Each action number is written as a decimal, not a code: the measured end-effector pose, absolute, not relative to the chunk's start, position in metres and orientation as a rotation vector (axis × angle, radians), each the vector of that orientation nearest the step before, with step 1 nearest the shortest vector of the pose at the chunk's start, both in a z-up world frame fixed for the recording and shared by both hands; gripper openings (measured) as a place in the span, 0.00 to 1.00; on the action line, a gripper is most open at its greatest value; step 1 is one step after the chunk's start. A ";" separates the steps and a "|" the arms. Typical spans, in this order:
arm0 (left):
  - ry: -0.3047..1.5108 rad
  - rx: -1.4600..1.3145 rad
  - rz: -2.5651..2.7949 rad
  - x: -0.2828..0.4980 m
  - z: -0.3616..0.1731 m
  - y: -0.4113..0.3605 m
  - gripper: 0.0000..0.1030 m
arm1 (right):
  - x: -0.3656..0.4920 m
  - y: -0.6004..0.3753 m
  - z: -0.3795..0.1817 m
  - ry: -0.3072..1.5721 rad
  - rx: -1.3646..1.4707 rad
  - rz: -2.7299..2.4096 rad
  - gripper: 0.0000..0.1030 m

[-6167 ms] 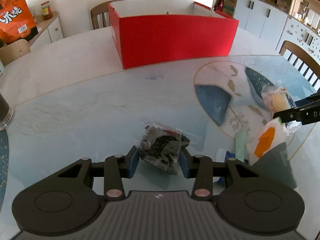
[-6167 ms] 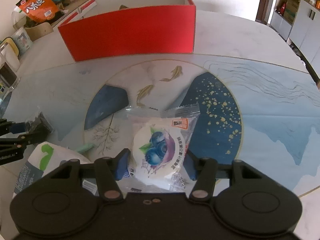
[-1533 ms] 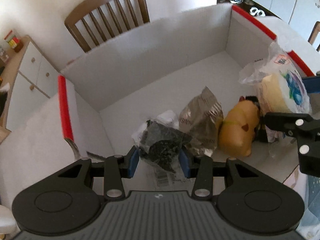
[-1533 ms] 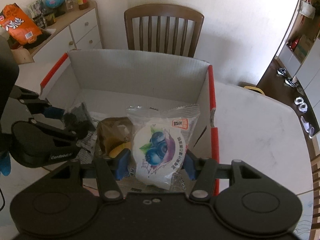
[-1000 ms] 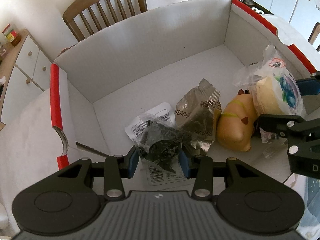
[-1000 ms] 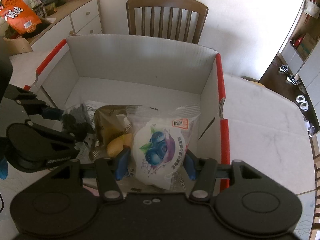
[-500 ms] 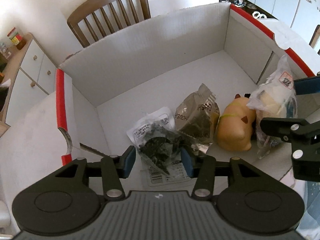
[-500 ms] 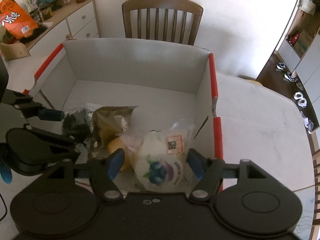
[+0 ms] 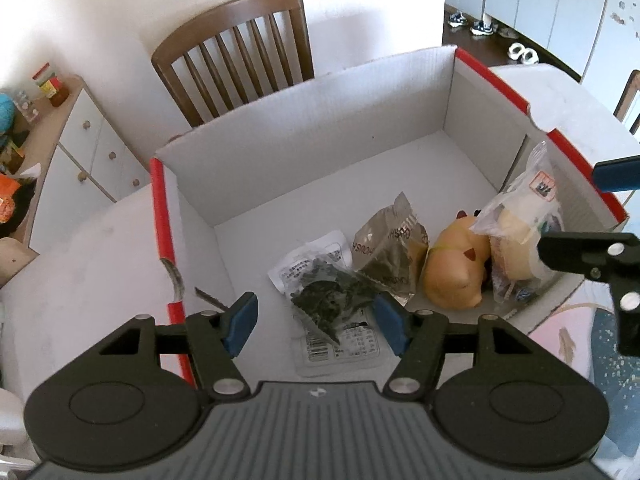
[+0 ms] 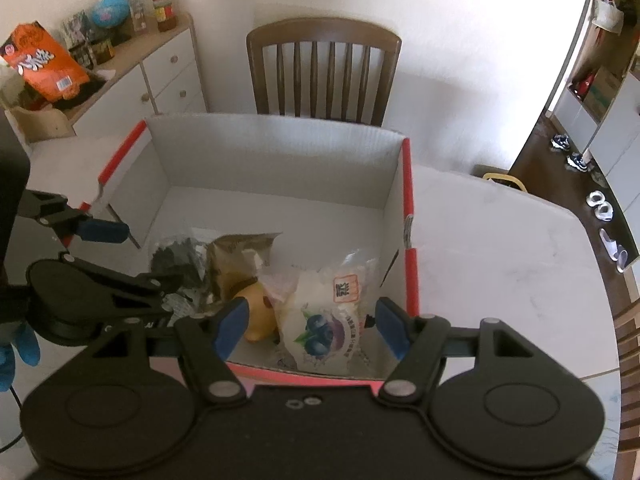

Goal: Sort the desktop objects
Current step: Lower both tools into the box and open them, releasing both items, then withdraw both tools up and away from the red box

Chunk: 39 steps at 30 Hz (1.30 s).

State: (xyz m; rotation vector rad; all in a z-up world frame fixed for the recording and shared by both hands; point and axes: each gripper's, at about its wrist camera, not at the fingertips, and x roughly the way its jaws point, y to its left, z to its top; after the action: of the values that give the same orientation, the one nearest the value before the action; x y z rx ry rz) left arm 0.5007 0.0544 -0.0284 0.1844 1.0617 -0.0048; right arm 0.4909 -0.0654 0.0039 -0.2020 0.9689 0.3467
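Inside the red box (image 9: pixel 496 84), on its white floor, lie all four things sorted so far: a dark packet (image 9: pixel 332 300), a brown packet (image 9: pixel 388 248), a yellow toy (image 9: pixel 456 272) and a blueberry bun (image 10: pixel 324 320). They sit in a row along the near wall, close together – the dark packet at the left end, the bun at the right end against the side wall.

The left gripper (image 9: pixel 316 320) hangs above the dark packet with its blue pads apart and widening; the packet lies below and between them on the box floor, neither pad pressing it. The packet's long axis runs roughly along the gripper's pointing line, label end nearest the camera. The right gripper (image 10: pixel 310 326) is likewise spread – the bun stands below and between its pads, clear of both and leaning toward the side wall.

Both drops look done, so the coming move is, I judge, a lift out of the box and back toward the table for whatever remains. What that turns on is clearance: each gripper points steeply down into the box with the near wall under its body, so the way out is upward and back over that wall. No unsorted thing shows in either view, so which hand is nearer to the next one cannot be told
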 end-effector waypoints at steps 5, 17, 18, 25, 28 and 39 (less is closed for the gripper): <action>1.043 0.161 0.000 0.492 -0.015 0.055 0.62 | 0.483 -0.071 0.016 0.946 -0.191 0.341 0.69; 0.984 0.143 -0.003 0.464 0.016 0.051 0.72 | 0.456 -0.083 0.045 0.887 -0.179 0.347 0.71; 0.979 0.145 -0.002 0.460 0.018 0.050 0.72 | 0.453 -0.084 0.047 0.884 -0.174 0.349 0.71; 0.955 0.120 0.002 0.441 0.033 0.047 0.73 | 0.436 -0.092 0.061 0.855 -0.166 0.343 0.76; 0.946 0.116 0.001 0.431 0.037 0.044 0.73 | 0.428 -0.096 0.064 0.847 -0.160 0.346 0.82; 0.900 0.089 0.009 0.390 0.052 0.038 0.83 | 0.390 -0.115 0.077 0.821 -0.126 0.360 0.85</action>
State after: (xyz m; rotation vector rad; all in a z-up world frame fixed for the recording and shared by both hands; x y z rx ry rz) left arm 0.3899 0.0378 0.0521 0.0888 0.9001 0.0095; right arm 0.3896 -0.1149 0.0765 -0.1260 0.8207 0.3596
